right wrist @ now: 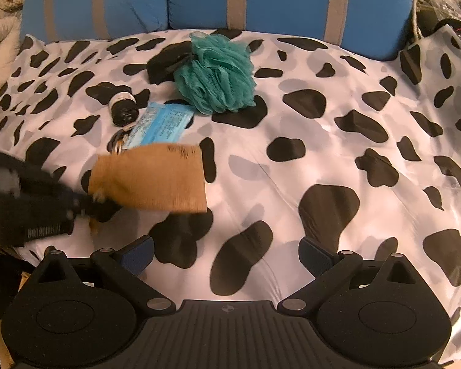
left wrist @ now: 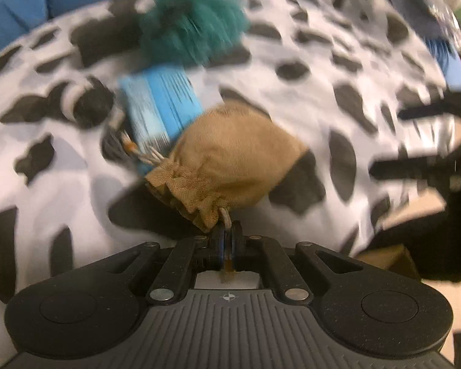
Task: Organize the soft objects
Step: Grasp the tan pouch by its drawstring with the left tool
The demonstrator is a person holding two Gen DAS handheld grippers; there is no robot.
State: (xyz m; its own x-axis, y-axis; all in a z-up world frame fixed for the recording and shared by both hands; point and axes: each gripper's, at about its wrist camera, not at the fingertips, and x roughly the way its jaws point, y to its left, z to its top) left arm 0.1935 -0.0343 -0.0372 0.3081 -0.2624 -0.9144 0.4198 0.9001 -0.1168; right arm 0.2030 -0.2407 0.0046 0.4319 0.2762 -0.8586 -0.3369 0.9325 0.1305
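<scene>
The left tool [left wrist: 227, 230] is clenched on the drawstring cord [left wrist: 225, 215] of the tan drawstring pouch [left wrist: 230, 166], which extends directly ahead of its tips above the cow-print bedspread [right wrist: 322, 141]. Beyond the pouch lie a blue packet [right wrist: 163, 123] and a teal bath pouf [right wrist: 218, 73]. The right tool [right wrist: 226, 253] stands released, empty, with the pouch ahead to its left.

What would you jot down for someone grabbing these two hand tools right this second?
Left gripper: jaws shut on the drawstring of the tan pouch.
Right gripper: jaws open, empty, over the spotted sheet.
Teal bath pouf, blue packet, rolled black item and dark cloth lie clustered farther back.
Done: pouch gripped. Left: everything apparently still needs sorting.
</scene>
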